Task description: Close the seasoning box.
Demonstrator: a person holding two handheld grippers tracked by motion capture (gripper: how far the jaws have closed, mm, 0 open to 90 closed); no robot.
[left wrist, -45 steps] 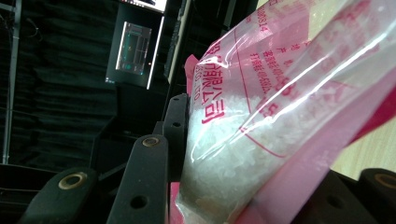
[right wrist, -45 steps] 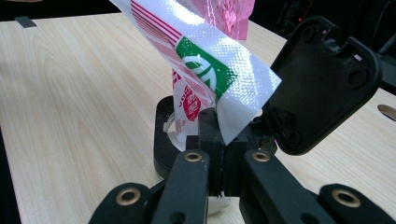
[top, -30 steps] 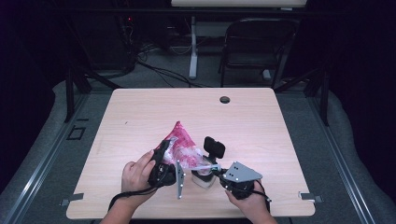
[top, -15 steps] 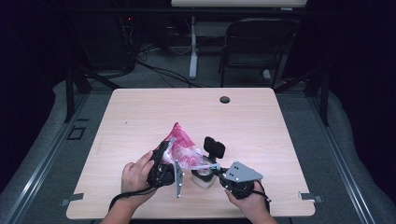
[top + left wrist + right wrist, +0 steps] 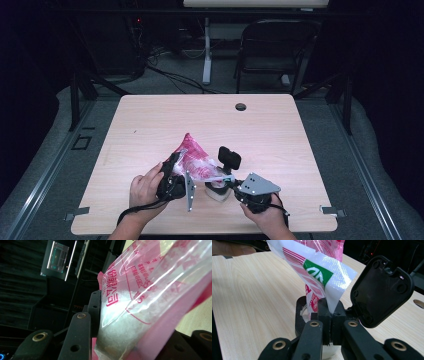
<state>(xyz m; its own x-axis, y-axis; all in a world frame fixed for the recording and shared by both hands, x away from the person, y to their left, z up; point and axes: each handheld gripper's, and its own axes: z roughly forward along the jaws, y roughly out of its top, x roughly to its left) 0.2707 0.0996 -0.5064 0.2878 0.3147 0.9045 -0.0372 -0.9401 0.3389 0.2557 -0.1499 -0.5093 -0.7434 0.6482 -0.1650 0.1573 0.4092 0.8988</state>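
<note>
bag (image 5: 194,161) soft, thin plastic, slippery; white grains inside shift, so weight prob sags low. best hold at edges/corners, not over filled belly. looks: clear film w/ pink-red print, green logo patch near one corner. sits lifted over near-centre of table (image 5: 300,145), between both hands, above small black-rimmed pot (image 5: 300,312). left gripper (image 5: 140,340) clamped on bag's filled part. right gripper (image 5: 329,315) jaws together, pinching bag corner just over pot.

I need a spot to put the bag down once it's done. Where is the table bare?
Bare wood runs across the table from the bag back to the round hole, plus the left and right sides. The near middle is crowded: both grippers, the bag and a small white container.
</note>
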